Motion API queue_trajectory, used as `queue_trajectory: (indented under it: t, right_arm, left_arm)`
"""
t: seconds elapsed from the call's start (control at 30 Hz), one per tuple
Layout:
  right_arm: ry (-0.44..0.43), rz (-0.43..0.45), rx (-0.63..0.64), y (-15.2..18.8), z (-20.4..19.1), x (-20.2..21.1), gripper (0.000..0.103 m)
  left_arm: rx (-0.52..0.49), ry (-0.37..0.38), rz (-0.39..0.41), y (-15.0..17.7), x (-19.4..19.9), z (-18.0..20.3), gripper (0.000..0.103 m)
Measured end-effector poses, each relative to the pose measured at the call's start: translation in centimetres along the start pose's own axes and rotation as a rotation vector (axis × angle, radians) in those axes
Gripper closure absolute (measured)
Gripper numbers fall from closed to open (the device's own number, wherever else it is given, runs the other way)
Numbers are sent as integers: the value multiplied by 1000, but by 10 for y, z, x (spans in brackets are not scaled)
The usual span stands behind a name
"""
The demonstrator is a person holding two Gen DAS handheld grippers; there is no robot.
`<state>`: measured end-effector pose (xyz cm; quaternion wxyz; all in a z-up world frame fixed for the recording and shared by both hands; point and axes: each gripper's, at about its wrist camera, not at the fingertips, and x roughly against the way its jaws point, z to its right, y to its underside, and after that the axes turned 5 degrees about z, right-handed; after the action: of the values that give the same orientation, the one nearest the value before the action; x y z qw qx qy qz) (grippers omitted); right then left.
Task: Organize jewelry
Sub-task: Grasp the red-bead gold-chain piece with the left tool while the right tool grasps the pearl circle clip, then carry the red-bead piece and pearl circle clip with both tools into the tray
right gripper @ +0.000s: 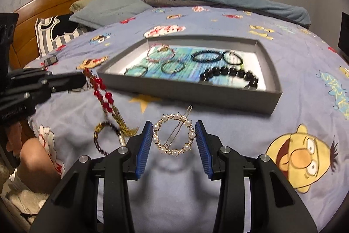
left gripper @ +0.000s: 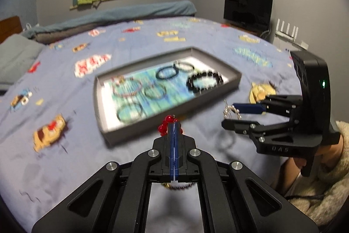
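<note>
Jewelry on a blue cartoon-print bedspread point(right gripper: 218, 141), with the shallow grey rectangular tray point(right gripper: 196, 95) of bracelets as landmark. Left gripper point(left gripper: 174, 126), jaws closed on a red bead strand with gold tassel point(right gripper: 104, 95), holds it in the air just before the tray's near-left corner. Right gripper point(right gripper: 174, 141), jaws open, straddles a round pearl-and-gold hair clip point(right gripper: 174, 134) lying on the bedspread near the tray's front wall; a dark beaded bracelet point(right gripper: 104, 137) lies left of the clip.
</note>
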<state>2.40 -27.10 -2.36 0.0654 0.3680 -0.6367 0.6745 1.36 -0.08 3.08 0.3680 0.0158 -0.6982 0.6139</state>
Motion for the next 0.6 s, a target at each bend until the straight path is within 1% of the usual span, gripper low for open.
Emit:
queue_trajectory:
  t: [0.17, 0.27, 0.43, 0.6]
  right_arm:
    - [27, 41, -1, -17, 9, 8, 62]
    - [41, 64, -20, -26, 18, 11, 62]
    - [84, 88, -53, -36, 36, 11, 62]
    - [116, 92, -71, -40, 51, 9, 62]
  left_arm:
    - [-13, -25, 62, -30, 10, -10, 102]
    - [-21, -47, 94, -52, 9, -15, 102]
    - [-31, -30, 107, -77, -7, -17, 102]
    - [-64, 1, 95, -93, -37, -2, 102]
